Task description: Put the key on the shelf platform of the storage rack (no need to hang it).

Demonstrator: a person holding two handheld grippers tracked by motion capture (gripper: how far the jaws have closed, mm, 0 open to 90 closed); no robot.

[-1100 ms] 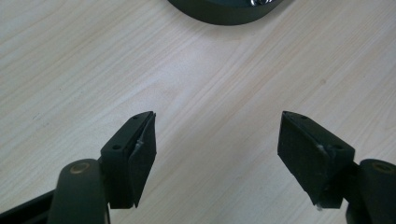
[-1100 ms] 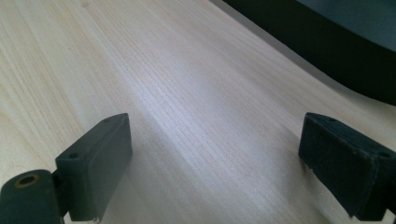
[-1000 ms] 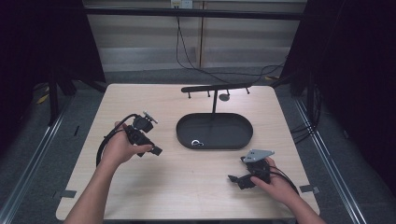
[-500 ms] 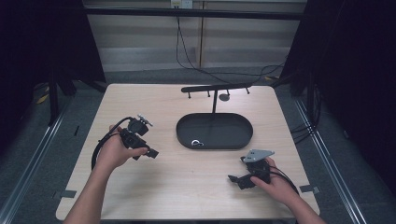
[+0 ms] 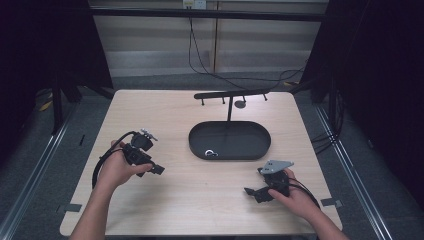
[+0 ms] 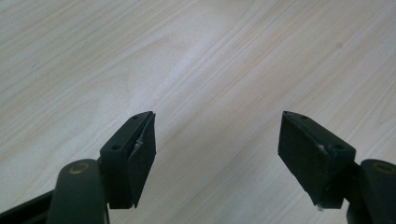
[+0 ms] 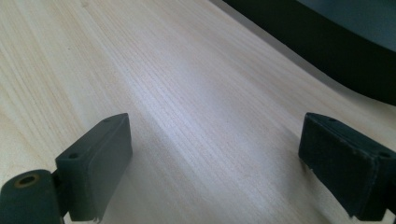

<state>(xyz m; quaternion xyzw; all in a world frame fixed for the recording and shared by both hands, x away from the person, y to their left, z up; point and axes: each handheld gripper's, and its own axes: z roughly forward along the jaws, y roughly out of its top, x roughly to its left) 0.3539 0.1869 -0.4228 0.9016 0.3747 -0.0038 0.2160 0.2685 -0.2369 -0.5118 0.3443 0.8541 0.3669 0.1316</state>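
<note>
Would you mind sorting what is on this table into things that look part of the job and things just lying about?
Likely part of the job:
- oval black tray
- small ring-like object in the tray
- black hanger stand
- left gripper and right gripper, both open and empty

Just about:
- cables behind the table
- tape marks on the table edge

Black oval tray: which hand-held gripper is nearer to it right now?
Right, by a narrow margin. The right hand-held gripper sits just in front of the tray, near its right end; the left hand-held gripper is off its left end.
</note>
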